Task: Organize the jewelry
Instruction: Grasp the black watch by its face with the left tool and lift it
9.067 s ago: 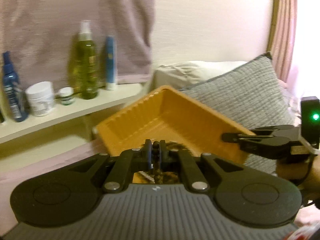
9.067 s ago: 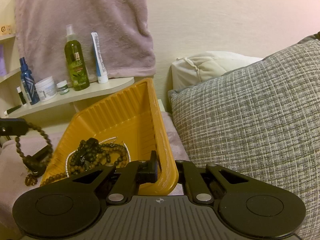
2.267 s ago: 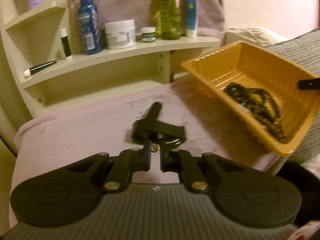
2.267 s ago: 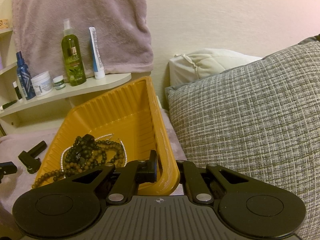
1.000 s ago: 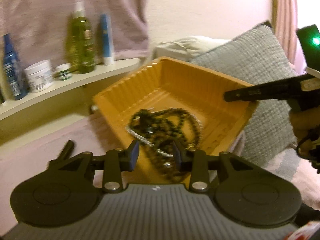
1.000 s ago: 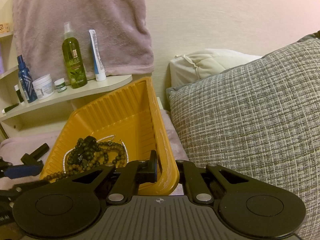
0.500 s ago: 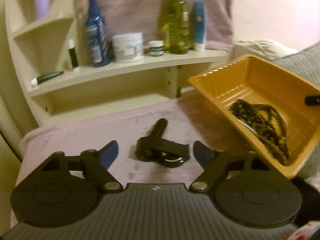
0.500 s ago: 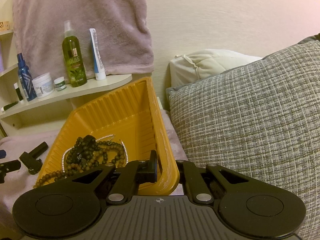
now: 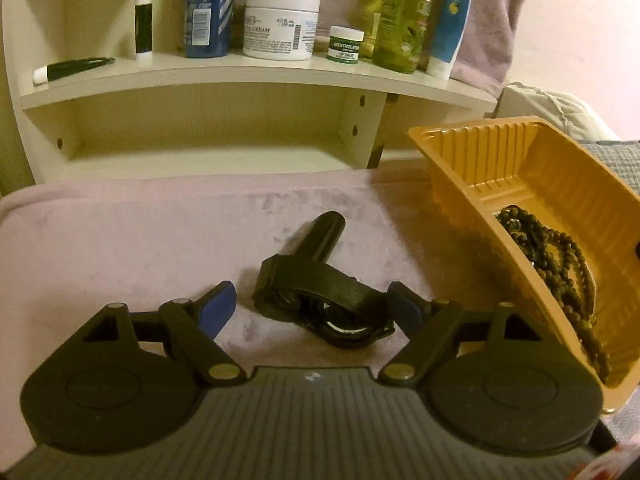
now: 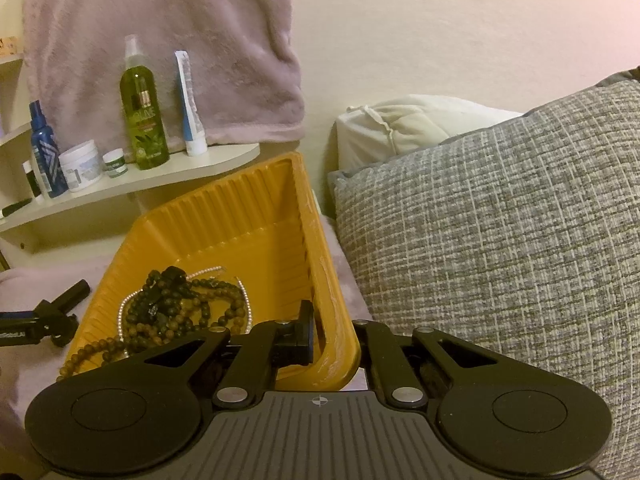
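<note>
A black clip-shaped object [image 9: 320, 292] with a short handle lies on the pink cloth [image 9: 120, 240]. My left gripper [image 9: 312, 308] is open, its blue-padded fingers either side of the object's near end, not closed on it. An orange tray [image 9: 540, 184] stands tilted at the right and holds dark bead necklaces [image 9: 556, 264] and a pearl strand [image 10: 124, 304]. My right gripper [image 10: 332, 340] is shut on the orange tray's near rim [image 10: 332, 320] and holds it tilted. The black object also shows in the right wrist view [image 10: 60, 308].
A cream shelf unit [image 9: 240, 76] behind the cloth carries a blue bottle [image 9: 208, 4], a white cream jar [image 9: 280, 24], a small green jar [image 9: 345, 44], a green spray bottle [image 9: 400, 16] and a tube [image 9: 448, 20]. A grey cushion [image 10: 500, 240] and white pillow [image 10: 400, 124] lie right of the tray.
My left gripper swung from over the tray back to the black object on the cloth, opened wide and came in closer around it. The right gripper kept holding the tray rim.
</note>
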Motion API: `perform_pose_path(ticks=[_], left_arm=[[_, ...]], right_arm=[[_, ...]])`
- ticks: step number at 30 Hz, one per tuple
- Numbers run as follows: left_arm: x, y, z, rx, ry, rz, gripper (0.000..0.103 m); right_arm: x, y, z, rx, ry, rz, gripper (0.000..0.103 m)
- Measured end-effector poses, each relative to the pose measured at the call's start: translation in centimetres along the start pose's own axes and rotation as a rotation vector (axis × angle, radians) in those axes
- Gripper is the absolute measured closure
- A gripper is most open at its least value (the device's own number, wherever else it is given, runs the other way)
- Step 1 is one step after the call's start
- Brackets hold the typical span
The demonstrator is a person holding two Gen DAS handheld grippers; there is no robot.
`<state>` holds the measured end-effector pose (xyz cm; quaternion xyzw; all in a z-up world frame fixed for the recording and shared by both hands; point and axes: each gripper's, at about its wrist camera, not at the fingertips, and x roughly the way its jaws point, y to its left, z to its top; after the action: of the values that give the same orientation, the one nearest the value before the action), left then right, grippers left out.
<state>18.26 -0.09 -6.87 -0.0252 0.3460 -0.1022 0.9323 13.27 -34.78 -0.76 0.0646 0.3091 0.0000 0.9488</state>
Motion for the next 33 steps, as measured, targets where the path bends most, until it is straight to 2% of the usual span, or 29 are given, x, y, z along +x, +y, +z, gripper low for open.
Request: perform_pose_path(ticks=[2,6,9,15,20,33], left_arm=[[-0.2,-0.4,0.0,0.016,-0.01,-0.002,0.039],[-1.1,-1.3,-0.1,0.068,-0.039,0.053,0.055],[-1.8,-1.7,-0.3,0.096,-0.06,0.072,0.064],[-2.9,-2.6,-0.3,0.16,-0.088,0.066,0.075],[-3.4,-3.5,-0.2,0.205,-0.088,0.063,0.077],[-6.5,-1.8,-0.5,0.203,-0.094,0.088,0.078]], right_arm=[[0.1,0.0,0.0,0.0,0.002,-0.001,0.096],[0.2,-0.1,0.0,0.001,0.004,-0.003,0.096],[0.2,-0.2,0.0,0.001,0.004,-0.003,0.096],[0.2,-0.2,0.0,0.001,0.003,-0.001,0.096],[0.0,-0.2,0.1,0.001,-0.002,0.003,0.096],[-0.1,-0.1,0.2,0.0,-0.005,0.003,0.096]])
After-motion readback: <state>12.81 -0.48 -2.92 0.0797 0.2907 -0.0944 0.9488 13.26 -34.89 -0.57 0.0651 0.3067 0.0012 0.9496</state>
